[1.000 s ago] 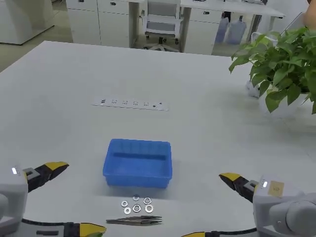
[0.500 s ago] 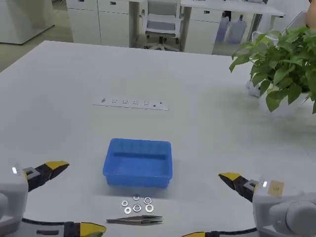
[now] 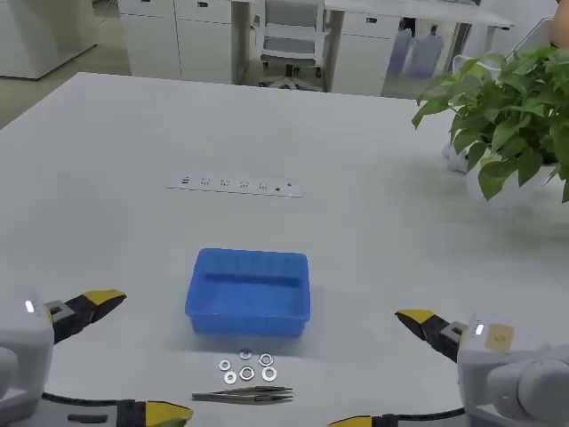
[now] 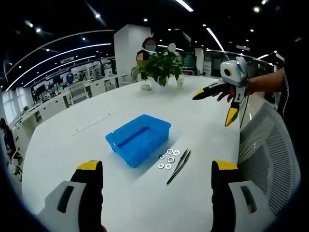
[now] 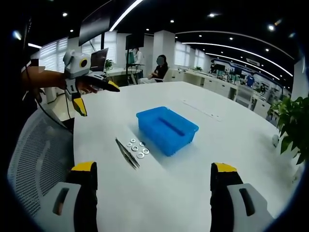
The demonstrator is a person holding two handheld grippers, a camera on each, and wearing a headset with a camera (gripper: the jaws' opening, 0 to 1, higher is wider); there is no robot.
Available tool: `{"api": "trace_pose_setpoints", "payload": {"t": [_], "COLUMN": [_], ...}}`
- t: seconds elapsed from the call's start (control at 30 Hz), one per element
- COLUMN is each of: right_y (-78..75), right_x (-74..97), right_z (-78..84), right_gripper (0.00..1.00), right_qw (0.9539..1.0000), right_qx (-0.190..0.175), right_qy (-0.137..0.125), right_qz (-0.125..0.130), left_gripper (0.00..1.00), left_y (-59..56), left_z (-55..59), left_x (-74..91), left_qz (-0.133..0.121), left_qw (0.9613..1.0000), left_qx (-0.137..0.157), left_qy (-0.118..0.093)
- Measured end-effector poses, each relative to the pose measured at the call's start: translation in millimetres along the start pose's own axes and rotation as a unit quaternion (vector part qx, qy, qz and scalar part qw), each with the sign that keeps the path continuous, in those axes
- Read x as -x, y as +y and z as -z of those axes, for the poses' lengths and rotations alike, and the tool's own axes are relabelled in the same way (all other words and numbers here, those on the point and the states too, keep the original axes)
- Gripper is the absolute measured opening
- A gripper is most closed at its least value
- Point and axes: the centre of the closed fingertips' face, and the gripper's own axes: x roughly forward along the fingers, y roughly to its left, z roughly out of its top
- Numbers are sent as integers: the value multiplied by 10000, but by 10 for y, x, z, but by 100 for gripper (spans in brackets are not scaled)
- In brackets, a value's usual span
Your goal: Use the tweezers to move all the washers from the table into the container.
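Head view: we see shiny ring washers [image 3: 246, 366] clustered by slim steel tweezers [image 3: 242, 396]; left gripper [image 3: 138, 356] and right gripper [image 3: 382, 369] both spread apart

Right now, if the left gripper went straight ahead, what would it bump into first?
Probably the blue container, nearly dead ahead of the left gripper; the washers and tweezers lie just right of that line. Depth is unclear.
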Motion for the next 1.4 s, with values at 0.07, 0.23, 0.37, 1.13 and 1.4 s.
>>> {"api": "trace_pose_setpoints", "payload": {"t": [0.07, 0.23, 0.37, 1.13, 1.4], "right_y": [3, 26, 51, 258, 382], "right_x": [-5, -15, -28, -243, -373], "right_z": [3, -28, -47, 11, 78], "right_gripper": [98, 96, 90, 61, 50], "right_qw": [10000, 9999, 9995, 9838, 9682], "right_qx": [4, 138, 280, 1309, 1804], "right_qy": [22, 14, 9, 432, 680], "right_qz": [-15, -62, -169, -1146, -1596], "left_gripper": [99, 98, 95, 63, 50], "left_y": [0, 4, -13, -193, -209], "left_z": [3, 36, 45, 237, 318], "left_x": [1, -10, -15, -256, -343], "left_qz": [8, 1, 73, 819, 1072], "left_qw": [10000, 10000, 9998, 9910, 9848], "left_qx": [-38, -59, -131, -852, -1099], "left_qy": [18, 61, 88, 623, 810]}}
